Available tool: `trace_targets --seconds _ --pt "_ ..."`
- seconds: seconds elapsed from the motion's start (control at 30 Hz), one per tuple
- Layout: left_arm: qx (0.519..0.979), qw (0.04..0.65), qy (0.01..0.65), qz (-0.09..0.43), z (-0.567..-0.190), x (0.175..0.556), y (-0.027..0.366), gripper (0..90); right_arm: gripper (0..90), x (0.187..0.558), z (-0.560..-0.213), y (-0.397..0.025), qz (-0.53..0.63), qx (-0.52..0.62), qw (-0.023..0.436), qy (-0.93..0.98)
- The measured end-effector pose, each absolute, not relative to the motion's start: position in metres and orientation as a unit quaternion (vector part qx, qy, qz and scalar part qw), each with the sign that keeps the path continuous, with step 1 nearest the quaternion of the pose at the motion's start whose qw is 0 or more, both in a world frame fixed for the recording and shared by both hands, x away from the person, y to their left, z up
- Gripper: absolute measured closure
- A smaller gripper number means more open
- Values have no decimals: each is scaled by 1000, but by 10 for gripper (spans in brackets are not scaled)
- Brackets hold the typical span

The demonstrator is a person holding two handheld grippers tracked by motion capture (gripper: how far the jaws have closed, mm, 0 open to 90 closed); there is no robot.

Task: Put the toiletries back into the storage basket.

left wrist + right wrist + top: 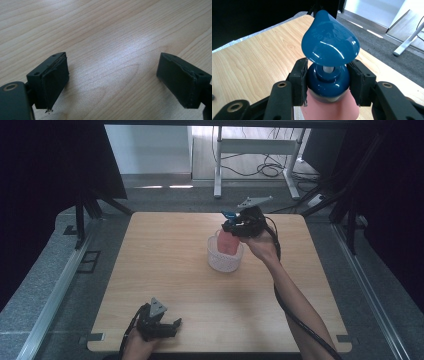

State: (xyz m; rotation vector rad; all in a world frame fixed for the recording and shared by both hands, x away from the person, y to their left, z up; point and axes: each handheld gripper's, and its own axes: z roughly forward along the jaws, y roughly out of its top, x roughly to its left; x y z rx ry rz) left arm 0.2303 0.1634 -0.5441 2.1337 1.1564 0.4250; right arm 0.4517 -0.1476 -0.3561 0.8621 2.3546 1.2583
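The pink pump bottle (228,243) is standing upright inside a small white mesh basket (223,262), which is sitting on the wooden table (165,265) a little right of the middle and toward its far half. In the high view the bottle's body is rising above the basket's rim, with its dark blue pump head at the top. The right gripper (235,226) is reaching over the basket from the right side, held in a hand whose forearm is stretching in from the table's near right corner, a black cable trailing along it. In the right gripper view the right gripper (328,81) is clamping the bottle (329,110) at its neck: the two black jaws are pressing against either side of the dark blue collar (328,83), just below the teardrop-shaped blue pump head (329,42), which is pointing away from the camera. The pink body is showing beneath the collar, between the jaws. The left gripper (174,324) is resting low at the near edge of the table, well apart from the basket, held in the other hand. In the left gripper view the left gripper (112,80) is hovering close over bare wood, its jaws standing wide apart with nothing between them.
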Motion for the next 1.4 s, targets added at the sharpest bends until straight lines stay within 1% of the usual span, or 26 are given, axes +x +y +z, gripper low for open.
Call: trace_targets --seconds 0.83,1.4 --pt "818 332 442 162 -544 230 163 104 525 460 -390 -133 427 296 156 840" --pt "818 332 441 161 -544 230 163 104 525 463 -421 -128 414 301 142 847"
